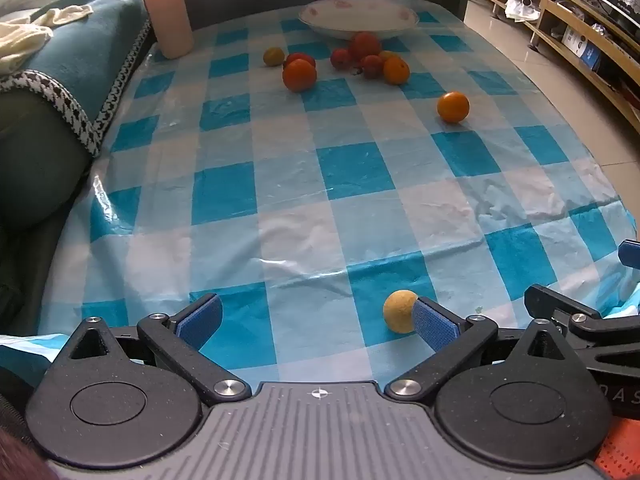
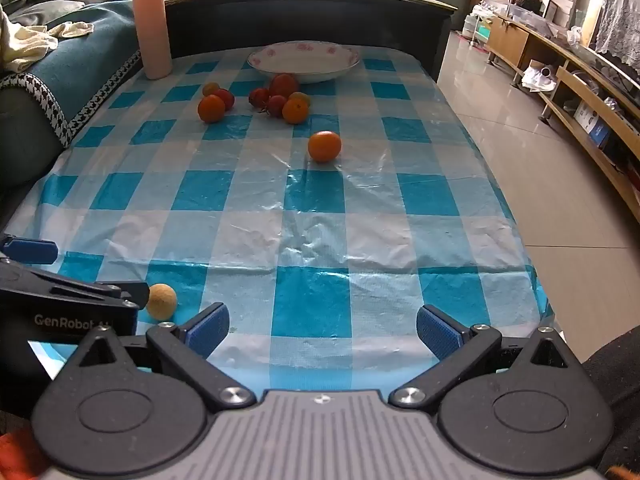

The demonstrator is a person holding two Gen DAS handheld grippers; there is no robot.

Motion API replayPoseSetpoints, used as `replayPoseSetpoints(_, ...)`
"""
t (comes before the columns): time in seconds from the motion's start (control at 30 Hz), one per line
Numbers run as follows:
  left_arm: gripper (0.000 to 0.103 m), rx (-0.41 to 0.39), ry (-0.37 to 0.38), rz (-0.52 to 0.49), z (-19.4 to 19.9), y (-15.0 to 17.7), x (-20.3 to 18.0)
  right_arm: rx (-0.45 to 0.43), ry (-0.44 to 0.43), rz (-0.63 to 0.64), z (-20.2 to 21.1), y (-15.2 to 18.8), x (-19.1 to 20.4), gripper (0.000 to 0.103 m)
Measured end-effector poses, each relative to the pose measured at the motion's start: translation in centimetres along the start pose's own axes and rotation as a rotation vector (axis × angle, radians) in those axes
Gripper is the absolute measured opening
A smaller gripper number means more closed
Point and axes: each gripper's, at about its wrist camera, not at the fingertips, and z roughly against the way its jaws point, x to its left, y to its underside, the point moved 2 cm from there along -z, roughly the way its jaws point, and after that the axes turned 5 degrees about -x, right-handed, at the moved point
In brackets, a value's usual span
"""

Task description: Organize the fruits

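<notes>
A white floral plate (image 1: pixel 360 20) (image 2: pixel 304 60) stands at the far end of the blue checked tablecloth (image 1: pixel 320 184). Just in front of it lies a cluster of red and orange fruits (image 1: pixel 372 58) (image 2: pixel 282 100). One orange (image 1: pixel 453 107) (image 2: pixel 324 146) sits alone nearer the middle. A small tan-yellow fruit (image 1: pixel 399 311) (image 2: pixel 162 300) rests near the front edge, against the inner side of my left gripper's right finger. My left gripper (image 1: pixel 316 322) is open with nothing pressed between its pads. My right gripper (image 2: pixel 322 330) is open over bare cloth.
A tall pink cylinder (image 1: pixel 166 8) (image 2: pixel 152 32) stands at the table's far left corner. A sofa with a teal blanket (image 1: pixel 80 52) borders the left side. Tiled floor (image 2: pixel 520 152) and low wooden shelving (image 2: pixel 580 92) lie to the right.
</notes>
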Motion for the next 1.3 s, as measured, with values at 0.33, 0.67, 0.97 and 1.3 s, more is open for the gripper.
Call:
replayPoseSetpoints(0.33, 0.102, 0.008, -0.003, -0.004, 0.0, 0.1, 0.0, 0.003, -0.006, -0.004, -0.1, 0.0, 0.0, 0.103)
replayPoseSetpoints(0.67, 0.102, 0.013, -0.003, -0.004, -0.1, 0.1, 0.0, 0.005, -0.006, -0.005, -0.1, 0.1, 0.0, 0.103)
replayPoseSetpoints(0.97, 0.102, 0.012, -0.002, -0.004, -0.3, 0.1, -0.2, 0.007, -0.006, -0.005, -0.2, 0.1, 0.0, 0.103)
replayPoseSetpoints(1.3, 0.102, 0.015, 0.000, -0.003, -0.2, 0.4, -0.1, 0.009, -0.007, -0.005, -0.3, 0.1, 0.0, 0.103)
